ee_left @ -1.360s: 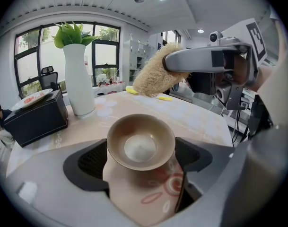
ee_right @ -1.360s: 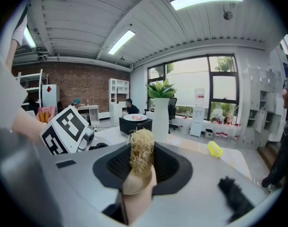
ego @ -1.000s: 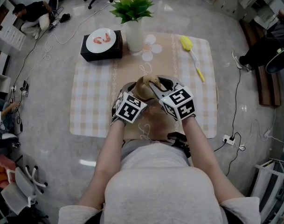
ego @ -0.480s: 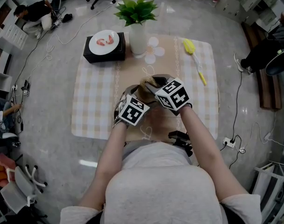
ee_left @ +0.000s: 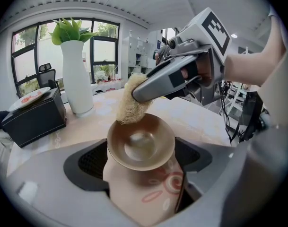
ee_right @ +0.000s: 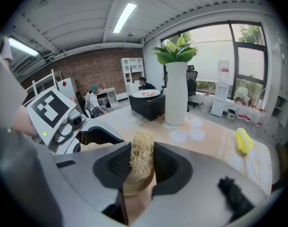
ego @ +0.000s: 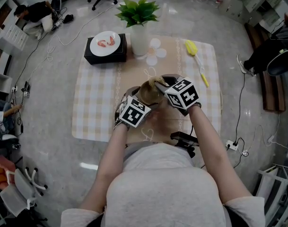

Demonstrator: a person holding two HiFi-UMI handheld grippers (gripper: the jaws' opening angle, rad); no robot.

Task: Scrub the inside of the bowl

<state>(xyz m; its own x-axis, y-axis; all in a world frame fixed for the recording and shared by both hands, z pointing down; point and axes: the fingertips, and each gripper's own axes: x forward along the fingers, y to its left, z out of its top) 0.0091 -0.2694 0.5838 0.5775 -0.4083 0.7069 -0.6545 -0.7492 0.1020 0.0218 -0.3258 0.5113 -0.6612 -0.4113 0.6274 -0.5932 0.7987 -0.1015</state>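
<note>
Beige checked tablecloth [ego: 94, 108] covers the table under both grippers. White vase [ego: 139, 39] with a green plant [ego: 136, 8] stands upright well ahead of the 2 grippers, roughly on the line between them. Black box [ego: 106, 55] sits ahead and to the left of the left gripper, just beside the vase, with a white plate [ego: 107, 42] on top; pinkish food on the plate, too small to tell what. Left gripper [ee_left: 141, 162] has its 2 jaws closed narrowly onto the brown bowl [ee_left: 141, 145], 1 pad at each side of the rim; the bowl is lifted and tilted so its inside faces back toward that gripper. Right gripper [ee_right: 142, 167] comes in from the left gripper's right, jaws pinched tight on a straw-coloured loofah scrubber [ee_right: 142, 161]. Yellow brush [ego: 193, 51] lies flat on the cloth ahead and to the right of the right gripper, well apart. The scrubber's free end touches the bowl at its far-left inner rim.
</note>
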